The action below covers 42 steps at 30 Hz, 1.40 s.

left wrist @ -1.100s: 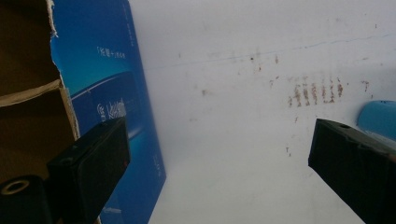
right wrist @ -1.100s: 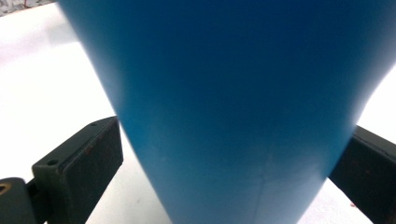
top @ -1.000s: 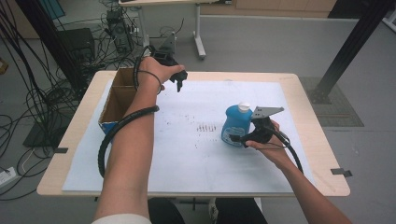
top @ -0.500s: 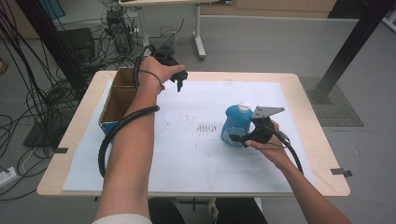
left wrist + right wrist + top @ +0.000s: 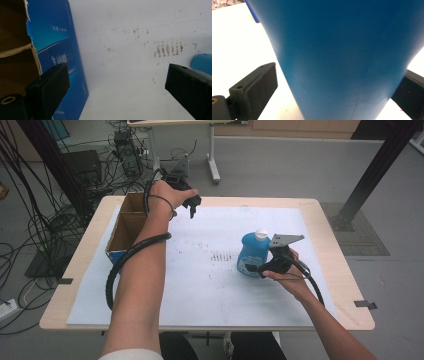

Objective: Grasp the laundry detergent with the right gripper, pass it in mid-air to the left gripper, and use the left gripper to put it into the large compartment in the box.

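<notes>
High view: my right gripper at the blue bottle, 4 o'clock on the table; my left gripper at 11 o'clock, beside the cardboard box.
Left gripper view: jaws wide apart, empty.
Right gripper view: jaws straddle the bottle, left jaw clear; grip not closed.

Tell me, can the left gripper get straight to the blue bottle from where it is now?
Probably yes. The left gripper hovers open by the cardboard box, with bare white mat between it and the blue bottle. The right gripper already brackets the bottle's base.
</notes>
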Each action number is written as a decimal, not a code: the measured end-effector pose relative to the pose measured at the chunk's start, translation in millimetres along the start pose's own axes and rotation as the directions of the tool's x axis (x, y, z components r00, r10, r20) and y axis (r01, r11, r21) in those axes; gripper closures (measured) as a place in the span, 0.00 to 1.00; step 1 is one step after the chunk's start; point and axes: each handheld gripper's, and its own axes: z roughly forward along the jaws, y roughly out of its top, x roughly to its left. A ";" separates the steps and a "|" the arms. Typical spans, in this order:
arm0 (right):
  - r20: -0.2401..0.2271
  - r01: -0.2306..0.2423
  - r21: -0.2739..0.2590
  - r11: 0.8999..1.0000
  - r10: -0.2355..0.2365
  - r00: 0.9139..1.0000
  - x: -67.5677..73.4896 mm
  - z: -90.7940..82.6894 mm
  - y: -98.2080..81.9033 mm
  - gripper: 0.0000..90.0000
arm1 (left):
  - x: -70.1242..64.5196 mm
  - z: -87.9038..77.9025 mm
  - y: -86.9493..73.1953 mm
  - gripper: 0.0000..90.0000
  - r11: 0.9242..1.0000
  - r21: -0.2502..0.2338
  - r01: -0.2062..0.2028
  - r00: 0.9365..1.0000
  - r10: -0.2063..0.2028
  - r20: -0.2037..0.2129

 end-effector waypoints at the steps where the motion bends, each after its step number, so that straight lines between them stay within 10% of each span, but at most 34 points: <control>1: 0.000 -0.002 -0.004 1.000 0.002 1.000 0.1 -0.4 0.2 0.01 | 0.0 -0.2 0.1 0.07 1.000 0.002 -0.001 1.000 0.001 -0.002; 42: 0.008 0.005 -0.013 1.000 -0.004 1.000 0.9 1.0 1.3 0.03 | -0.8 -1.8 0.9 0.07 1.000 0.000 -0.009 1.000 0.009 -0.006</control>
